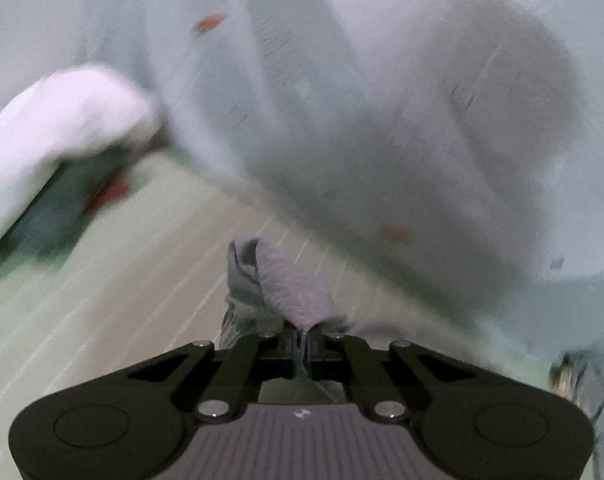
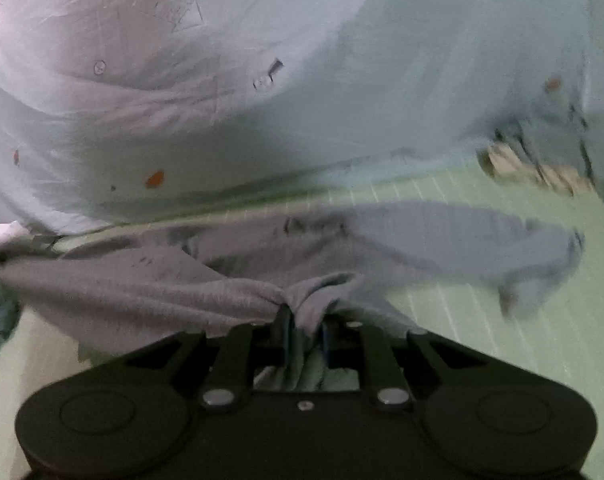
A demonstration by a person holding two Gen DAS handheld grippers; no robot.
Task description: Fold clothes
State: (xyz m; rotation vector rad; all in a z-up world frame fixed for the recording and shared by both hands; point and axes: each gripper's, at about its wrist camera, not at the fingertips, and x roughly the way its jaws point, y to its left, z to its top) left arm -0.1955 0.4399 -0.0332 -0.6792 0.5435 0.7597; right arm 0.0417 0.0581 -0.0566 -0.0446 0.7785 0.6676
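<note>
Both the left tongs and right tongs pinch the soft grey knitted garment, lifting it to spread for folding.

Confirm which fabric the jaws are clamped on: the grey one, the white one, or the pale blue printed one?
The grey garment. Both the left gripper and right gripper pinch its knit fabric. The carrot-print sheet lies behind, and the white cloth sits off to the side, both ungripped.

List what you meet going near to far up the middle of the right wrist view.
right gripper → grey garment → pale green striped surface → light blue printed sheet
</note>
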